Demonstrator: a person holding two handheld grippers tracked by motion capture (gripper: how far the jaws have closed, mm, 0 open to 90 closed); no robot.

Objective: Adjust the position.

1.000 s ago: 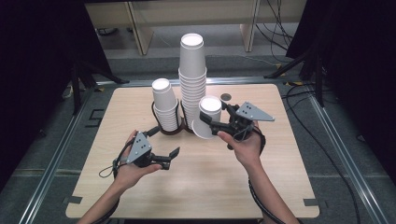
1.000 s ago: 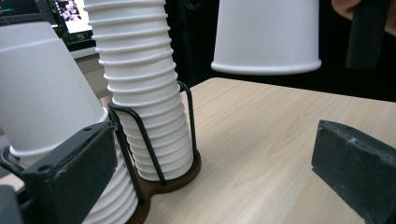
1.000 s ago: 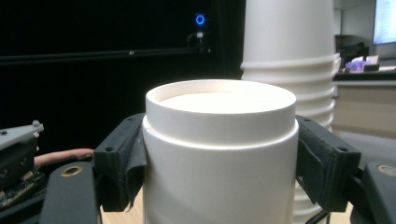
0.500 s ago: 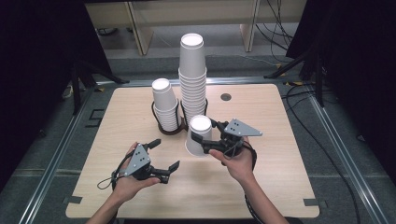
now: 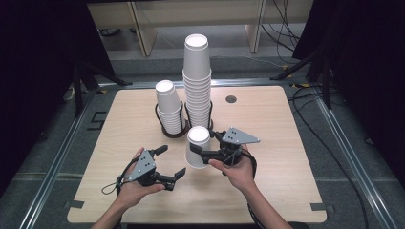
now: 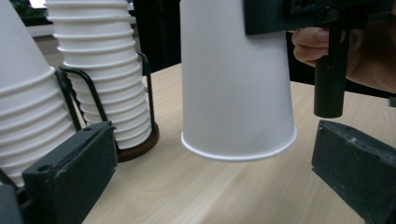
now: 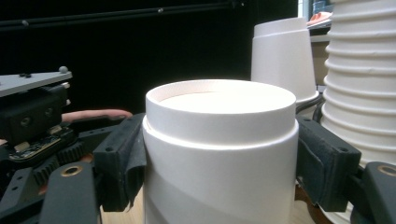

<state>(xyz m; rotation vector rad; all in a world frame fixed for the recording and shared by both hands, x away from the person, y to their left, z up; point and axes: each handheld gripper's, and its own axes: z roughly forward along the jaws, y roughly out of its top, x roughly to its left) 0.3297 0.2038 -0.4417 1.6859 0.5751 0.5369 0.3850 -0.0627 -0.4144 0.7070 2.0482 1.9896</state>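
We judged the main risk to be the thin paper cup [image 5: 197, 149] buckling or slipping if our right gripper [image 5: 206, 153] squeezed harder or tilted, and its rim could catch the table [image 5: 286, 143] on the way down. That gripper was pinching the upside-down cup near its closed end, a pad on each side, holding it just above the table in front of the tall stack of cups [image 5: 197, 81]. Our left gripper [image 5: 171, 162] sat beside the cup, jaws spread wide, touching nothing, the cup's rim hanging between them.
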